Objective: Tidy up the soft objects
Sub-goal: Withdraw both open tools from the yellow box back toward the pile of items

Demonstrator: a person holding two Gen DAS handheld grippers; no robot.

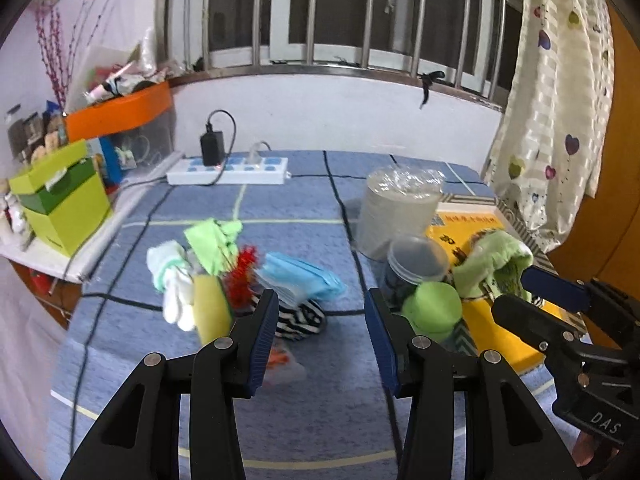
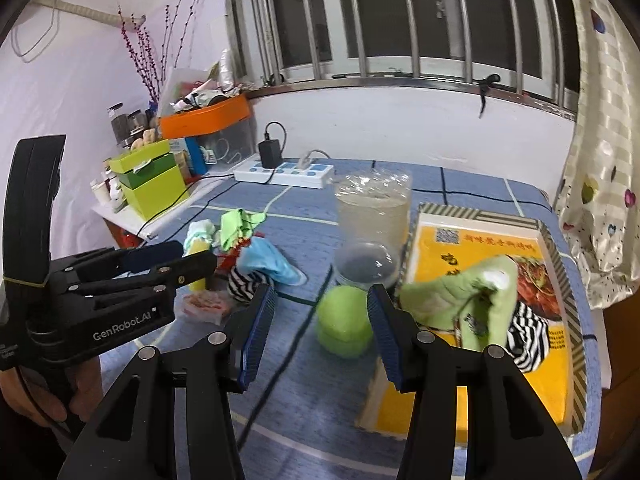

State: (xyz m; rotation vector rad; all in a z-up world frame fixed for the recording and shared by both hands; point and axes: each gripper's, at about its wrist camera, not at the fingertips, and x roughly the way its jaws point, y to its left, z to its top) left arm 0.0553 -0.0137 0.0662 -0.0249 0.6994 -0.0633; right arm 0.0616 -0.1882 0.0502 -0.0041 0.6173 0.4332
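Blue checked bedcover (image 1: 304, 408) underfoot of everything, barred window (image 1: 340, 12) behind. Nearest, both grippers hanging above the cover with jaws spread and nothing between them: left gripper (image 1: 322, 334), right gripper (image 2: 320, 332). Just beyond the right one, a green ball (image 2: 344, 320) on the cover beside the yellow tray (image 2: 556, 380). Already in that tray: a light green cloth (image 2: 480, 292) and a striped sock (image 2: 528, 340), so sorting looks begun, not finished. Left on the cover, a loose heap: another striped sock (image 1: 300, 320), yellow sponge (image 1: 210, 308), white socks (image 1: 176, 288), blue face masks (image 1: 300, 276), red tinsel (image 1: 242, 276), bright green cloth (image 1: 212, 240). Between heap and tray, a small lidded jar (image 1: 416, 264) and a tall clear tub (image 1: 396, 212). Farther back, a power strip (image 1: 228, 170) by the wall. Most soft pieces probably yet to be moved.
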